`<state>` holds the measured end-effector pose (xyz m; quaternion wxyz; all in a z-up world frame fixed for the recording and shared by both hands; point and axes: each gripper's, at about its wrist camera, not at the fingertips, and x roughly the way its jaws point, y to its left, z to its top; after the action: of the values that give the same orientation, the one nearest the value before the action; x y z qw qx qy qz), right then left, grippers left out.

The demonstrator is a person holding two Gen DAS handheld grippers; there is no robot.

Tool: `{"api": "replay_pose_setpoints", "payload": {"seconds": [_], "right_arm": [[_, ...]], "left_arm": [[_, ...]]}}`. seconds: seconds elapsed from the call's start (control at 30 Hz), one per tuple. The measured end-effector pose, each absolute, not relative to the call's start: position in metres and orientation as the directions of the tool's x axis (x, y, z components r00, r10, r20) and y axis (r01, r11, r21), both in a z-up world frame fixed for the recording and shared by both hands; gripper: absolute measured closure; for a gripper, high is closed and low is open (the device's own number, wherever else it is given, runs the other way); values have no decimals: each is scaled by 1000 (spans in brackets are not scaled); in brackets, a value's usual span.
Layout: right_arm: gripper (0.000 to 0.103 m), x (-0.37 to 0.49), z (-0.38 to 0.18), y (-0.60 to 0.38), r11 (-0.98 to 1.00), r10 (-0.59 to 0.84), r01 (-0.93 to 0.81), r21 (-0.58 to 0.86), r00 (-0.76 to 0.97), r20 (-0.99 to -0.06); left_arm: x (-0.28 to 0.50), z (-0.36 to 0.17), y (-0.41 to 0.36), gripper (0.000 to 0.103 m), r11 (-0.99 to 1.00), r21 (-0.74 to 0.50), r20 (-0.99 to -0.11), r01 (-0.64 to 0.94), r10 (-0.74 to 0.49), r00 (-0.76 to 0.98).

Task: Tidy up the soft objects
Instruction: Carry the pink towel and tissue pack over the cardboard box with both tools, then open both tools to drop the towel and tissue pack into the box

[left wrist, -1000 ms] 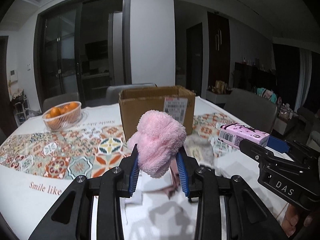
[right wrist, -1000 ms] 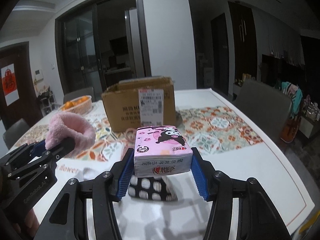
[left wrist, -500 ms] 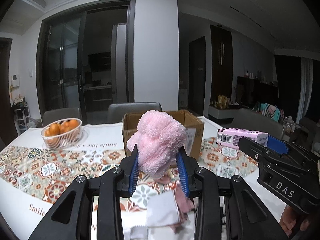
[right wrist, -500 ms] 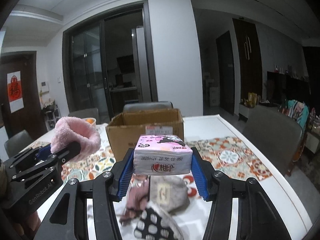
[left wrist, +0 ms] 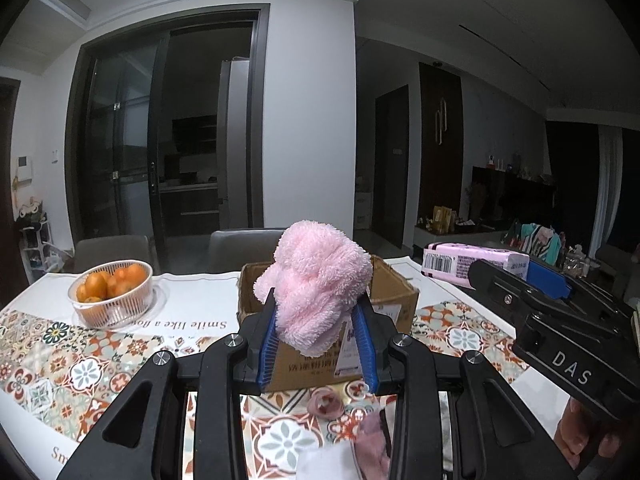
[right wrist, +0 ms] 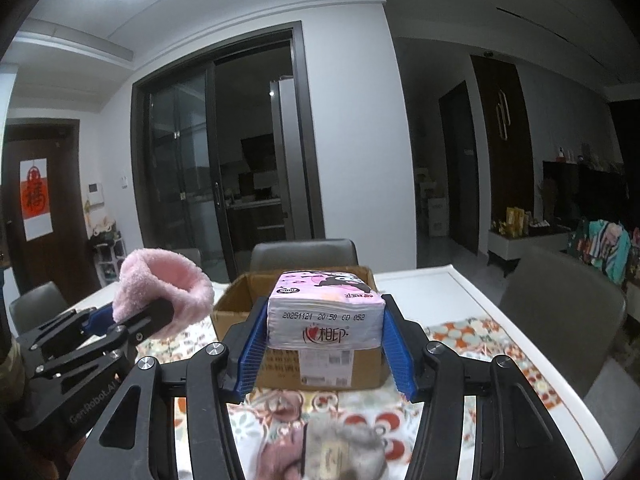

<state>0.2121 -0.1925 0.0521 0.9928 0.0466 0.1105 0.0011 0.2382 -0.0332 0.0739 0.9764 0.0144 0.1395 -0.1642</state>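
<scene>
My left gripper is shut on a fluffy pink sock and holds it up in front of an open cardboard box. The sock also shows in the right wrist view. My right gripper is shut on a pink tissue pack, held in the air just before the same box. The pack shows at the right of the left wrist view. Both grippers are side by side above the table.
A basket of oranges stands at the back left on the patterned tablecloth. Several small soft items lie on the table below the grippers: a pink ring, a grey sock, a dusky pink piece. Chairs surround the table.
Both grippers have risen and moved forward toward the box with their loads. The box now sits lower and closer in both views.
</scene>
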Motion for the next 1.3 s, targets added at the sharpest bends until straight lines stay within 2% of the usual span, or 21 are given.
{"api": "replay_pose_setpoints", "payload": {"seconds": [0.5, 0.73, 1.3], "right_arm": [[48, 275, 66, -195, 999, 19, -12, 36, 974, -224], [48, 310, 58, -199, 999, 31, -22, 33, 958, -284], [48, 369, 25, -203, 999, 38, -37, 10, 903, -428]], "left_arm": [[305, 84, -54, 69, 949, 60, -278, 308, -280, 919], [335, 68, -63, 69, 949, 89, -326, 303, -259, 909], [389, 33, -70, 69, 944, 63, -470, 323, -258, 844]]}}
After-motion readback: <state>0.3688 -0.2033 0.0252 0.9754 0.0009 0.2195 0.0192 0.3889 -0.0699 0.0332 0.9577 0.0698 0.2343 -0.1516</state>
